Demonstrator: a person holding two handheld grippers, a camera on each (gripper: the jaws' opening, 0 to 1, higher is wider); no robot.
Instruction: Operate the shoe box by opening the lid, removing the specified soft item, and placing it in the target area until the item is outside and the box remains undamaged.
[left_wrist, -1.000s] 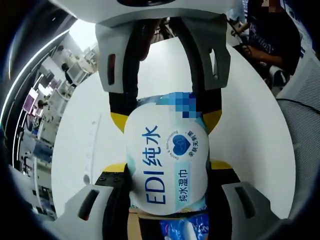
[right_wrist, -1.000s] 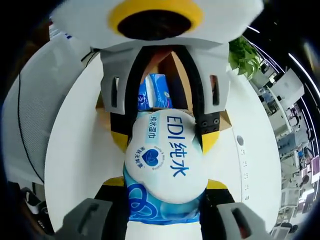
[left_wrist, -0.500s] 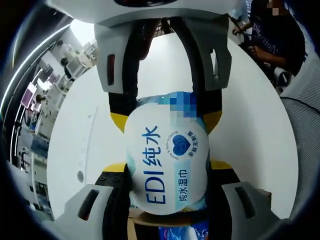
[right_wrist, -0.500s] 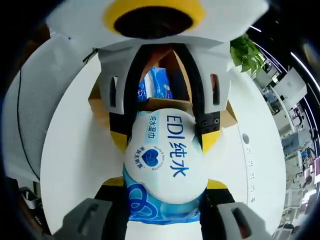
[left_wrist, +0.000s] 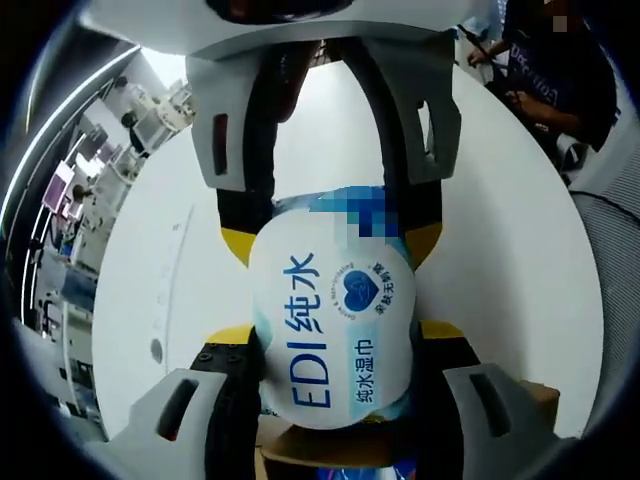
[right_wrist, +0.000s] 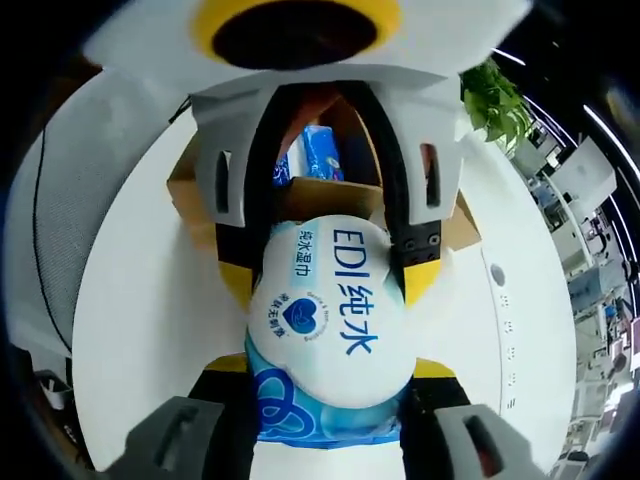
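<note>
Left gripper (left_wrist: 335, 395): jaws rise from the bottom of the left gripper view and are clamped narrow on the near end of the wipes pack (left_wrist: 332, 335).
Right gripper (right_wrist: 330, 400): jaws rise from the bottom of the right gripper view, clamped narrow on the opposite end of the wipes pack (right_wrist: 325, 325). Each gripper also enters the other view from the top.
Wipes pack location: centre of both views, held between the two grippers, lifted clear above the white table (left_wrist: 500, 230). White oval label faces the cameras.
Box (right_wrist: 195, 185): brown cardboard, open, upper centre of the right gripper view behind the pack; a corner shows at the lower right of the left gripper view.
Box contents: a second blue-and-white pack (right_wrist: 310, 160) lies inside.
Step in hand (judgement): carry the pack away from the box to the target area; extraction looks complete.
Technique: keep both grips equal so the soft pack neither sags nor twists. Move both grippers together at one pace. Pass well clear of the box walls. Lower until the pack rests flat on the table, then release one side before the other.
Risk: uneven pull may stretch or tear the wrapper; a low pass may catch the box edge.
Count, grippers: two.
Count, wipes packs: two, one held and one in the box.
Count, boxes: one.
Count, tables: one.
Background: a potted plant (right_wrist: 490, 100), upper right of the right gripper view; a seated person (left_wrist: 550, 60), upper right of the left gripper view.
</note>
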